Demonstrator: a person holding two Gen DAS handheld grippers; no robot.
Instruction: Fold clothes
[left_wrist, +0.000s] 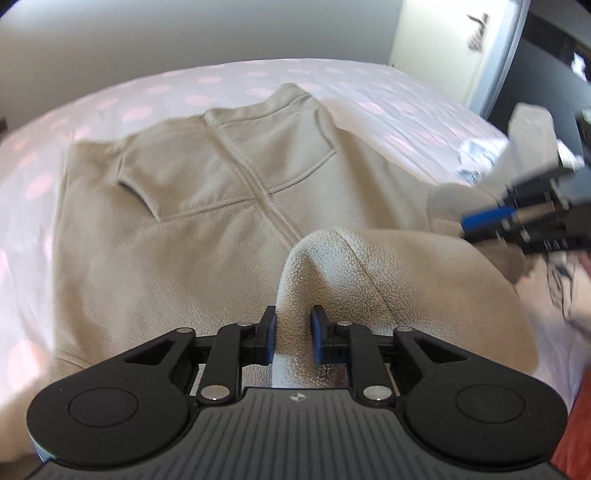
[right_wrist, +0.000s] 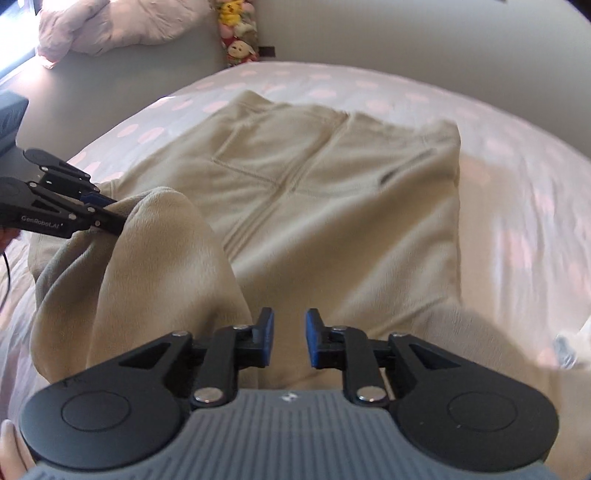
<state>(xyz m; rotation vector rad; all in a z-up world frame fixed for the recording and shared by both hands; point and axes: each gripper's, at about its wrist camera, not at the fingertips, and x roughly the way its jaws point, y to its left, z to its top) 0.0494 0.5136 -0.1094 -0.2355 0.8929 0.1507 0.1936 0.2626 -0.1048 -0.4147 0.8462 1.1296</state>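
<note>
A beige fleece jacket (left_wrist: 192, 229) lies spread on the bed, zipper seam and pockets facing up; it also shows in the right wrist view (right_wrist: 351, 221). My left gripper (left_wrist: 293, 332) is shut on a raised fold of the fleece (left_wrist: 321, 266), lifted above the flat part. In the right wrist view the left gripper (right_wrist: 110, 212) pinches that fold (right_wrist: 159, 258) at the left. My right gripper (right_wrist: 289, 338) hovers over the jacket with a gap between its jaws and nothing in it. It shows blurred at the right edge of the left wrist view (left_wrist: 469, 221).
The bed has a pale sheet with pink dots (right_wrist: 535, 229). A grey wall runs behind it. A pink blanket (right_wrist: 107, 26) and plush toys (right_wrist: 238, 33) sit at the far left. A door frame (left_wrist: 491, 55) stands at the right.
</note>
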